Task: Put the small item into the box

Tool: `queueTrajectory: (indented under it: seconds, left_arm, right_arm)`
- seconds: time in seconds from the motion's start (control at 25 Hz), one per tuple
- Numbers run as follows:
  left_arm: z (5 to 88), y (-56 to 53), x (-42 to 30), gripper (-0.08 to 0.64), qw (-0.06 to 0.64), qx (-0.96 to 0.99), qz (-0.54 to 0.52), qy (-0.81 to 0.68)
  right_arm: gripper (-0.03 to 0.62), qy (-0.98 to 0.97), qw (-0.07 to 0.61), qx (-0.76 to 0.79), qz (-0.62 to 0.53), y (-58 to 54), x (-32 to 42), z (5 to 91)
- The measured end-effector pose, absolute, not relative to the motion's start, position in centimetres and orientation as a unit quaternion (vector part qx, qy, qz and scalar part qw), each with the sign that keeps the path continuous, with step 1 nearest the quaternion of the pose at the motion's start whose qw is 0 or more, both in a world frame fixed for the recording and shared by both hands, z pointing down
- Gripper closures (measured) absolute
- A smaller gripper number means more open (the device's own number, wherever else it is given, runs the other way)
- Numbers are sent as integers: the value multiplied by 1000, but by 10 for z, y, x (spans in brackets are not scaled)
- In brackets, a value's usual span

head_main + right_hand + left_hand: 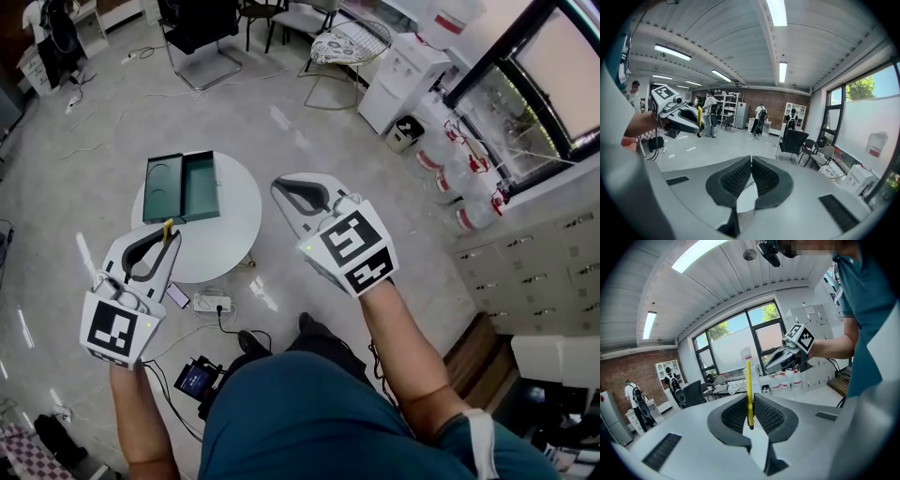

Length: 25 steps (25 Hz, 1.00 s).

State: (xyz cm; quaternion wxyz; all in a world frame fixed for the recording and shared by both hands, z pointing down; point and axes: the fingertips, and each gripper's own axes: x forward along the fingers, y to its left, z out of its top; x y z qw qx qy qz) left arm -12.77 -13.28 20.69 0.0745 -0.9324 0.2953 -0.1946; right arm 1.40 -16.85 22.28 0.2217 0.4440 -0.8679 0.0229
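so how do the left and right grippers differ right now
The left gripper is shut on a thin yellow stick that pokes out between its jaws; the right gripper is shut on nothing. In the head view the left gripper's tip is over the edge of the round table, while the right gripper sits off to that table's side, over the floor. Both carry a marker cube.

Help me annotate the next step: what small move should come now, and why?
Probably carry the left gripper forward over the open green box: its jaws are shut on the yellow stick, held short of the box above the white table's near edge. The right gripper is shut, empty.
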Motion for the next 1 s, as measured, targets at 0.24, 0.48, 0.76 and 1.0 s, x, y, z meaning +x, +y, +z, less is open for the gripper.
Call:
queueTrajectory:
  seconds: [0.24, 0.48, 0.76, 1.0]
  left_arm:
    - [217, -150, -120, 503, 74, -933, -201, 288]
    - [229, -186, -121, 503, 47, -926, -198, 317]
    - [255, -246, -92, 504, 14, -910, -209, 359]
    - [282, -273, -99, 503, -6, -904, -207, 373]
  right_arm:
    - [554, -869, 232, 437, 25, -180, 19, 229]
    - [554, -878, 242, 411, 39, -230, 22, 255]
    - [554, -897, 251, 360, 44, -294, 43, 286]
    - [554, -904, 255, 340, 41, -327, 31, 301]
